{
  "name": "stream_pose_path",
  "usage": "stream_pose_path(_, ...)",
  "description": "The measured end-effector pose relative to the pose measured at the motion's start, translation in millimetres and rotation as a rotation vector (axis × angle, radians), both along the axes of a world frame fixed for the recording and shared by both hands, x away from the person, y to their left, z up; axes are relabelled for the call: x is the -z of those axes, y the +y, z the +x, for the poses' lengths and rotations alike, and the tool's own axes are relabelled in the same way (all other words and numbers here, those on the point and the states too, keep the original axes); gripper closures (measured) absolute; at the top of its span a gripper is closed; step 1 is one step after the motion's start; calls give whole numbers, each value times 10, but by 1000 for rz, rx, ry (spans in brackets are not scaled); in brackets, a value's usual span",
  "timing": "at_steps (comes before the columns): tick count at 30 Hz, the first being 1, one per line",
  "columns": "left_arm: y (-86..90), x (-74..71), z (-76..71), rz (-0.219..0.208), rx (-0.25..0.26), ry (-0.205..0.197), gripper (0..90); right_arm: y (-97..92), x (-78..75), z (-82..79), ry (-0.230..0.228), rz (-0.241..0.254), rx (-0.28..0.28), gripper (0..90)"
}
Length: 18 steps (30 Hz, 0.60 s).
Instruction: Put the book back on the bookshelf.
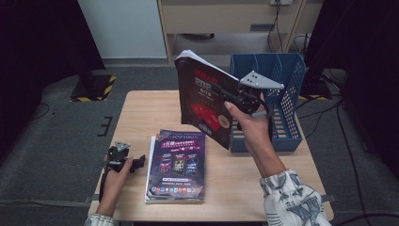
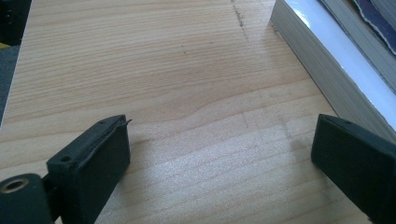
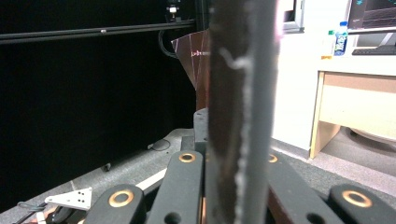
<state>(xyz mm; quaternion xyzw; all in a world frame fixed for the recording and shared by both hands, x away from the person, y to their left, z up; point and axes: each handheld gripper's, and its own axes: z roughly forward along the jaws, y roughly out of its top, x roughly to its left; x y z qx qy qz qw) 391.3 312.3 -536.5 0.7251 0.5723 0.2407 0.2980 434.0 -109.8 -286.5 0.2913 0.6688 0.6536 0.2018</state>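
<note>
The right gripper has its fingers clamped on a dark red book held above the table, while the left gripper rests near-left, fingers wide apart and empty.

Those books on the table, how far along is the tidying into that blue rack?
Done: nothing that I can see; the blue rack shows no book in its slots. In hand: the right hand-held gripper is clamped on a dark red book, held tilted in the air beside the rack. Left: a stack of books lies flat on the table; the left hand-held gripper rests open beside it.
</note>
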Motion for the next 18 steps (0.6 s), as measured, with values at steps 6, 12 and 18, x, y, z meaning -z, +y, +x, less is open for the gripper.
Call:
stream_pose_path(6, -5, 0, -3, 0, 1, 1, 40, -62, -8, 13, 5, -4, 14, 862)
stream_pose_path(12, -5, 0, -3, 0, 1, 1, 39, -122, -32, 3, 8, 1, 23, 862)
stream_pose_path(18, -8, 0, -5, 1, 4, 1, 40, -153, -39, -3, 10, 2, 28, 862)
